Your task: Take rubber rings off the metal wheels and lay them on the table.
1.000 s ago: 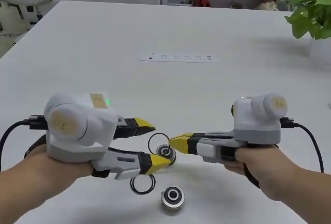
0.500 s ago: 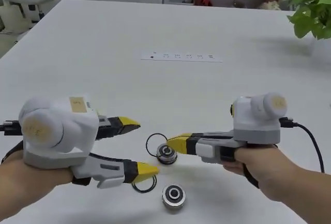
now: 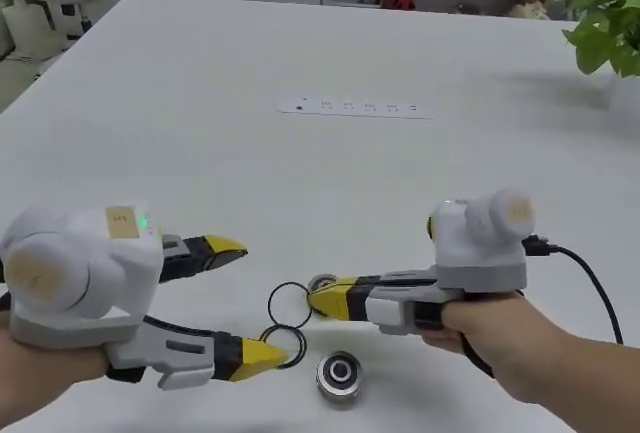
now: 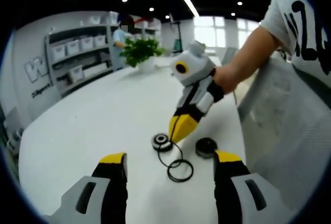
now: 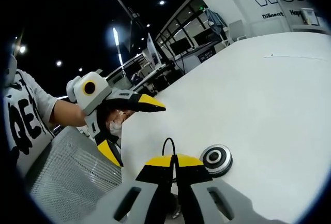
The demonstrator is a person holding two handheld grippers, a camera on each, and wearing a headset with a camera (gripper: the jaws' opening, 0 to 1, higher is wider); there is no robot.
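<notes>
Well, in the head view we see the R gripper (image 3: 318,298) at lower mid-right. Its jaws are pressed tight together on the edge of a thin black ring (image 3: 270,305). The rest of the ring lies on the white table (image 3: 300,173), just left of the tips. In the R gripper view a bit of the ring (image 5: 168,139) pokes up as a small loop from between the yellow tips.

A metal wheel (image 3: 322,281) sits just above those tips in the head view, partly hidden by them. In the R gripper view it (image 5: 216,160) is low and right of the tips. We can't tell if the ring touches it.

The L gripper (image 3: 245,301) is at lower left. Its jaws are spread wide apart w/ nothing between them. In the L gripper view its own tips (image 4: 170,159) stand far apart at the bottom, and the R gripper (image 4: 181,128) comes down from the upper right.

A 2nd ring (image 3: 304,345) lies flat on the table at the L gripper's lower tip, near the bottom of the frame. A 2nd wheel (image 3: 340,374) stands just right of it, at bottom center.

Farther up the table there's a white power strip (image 3: 355,107). A plant (image 3: 605,28) is in the upper right corner.
</notes>
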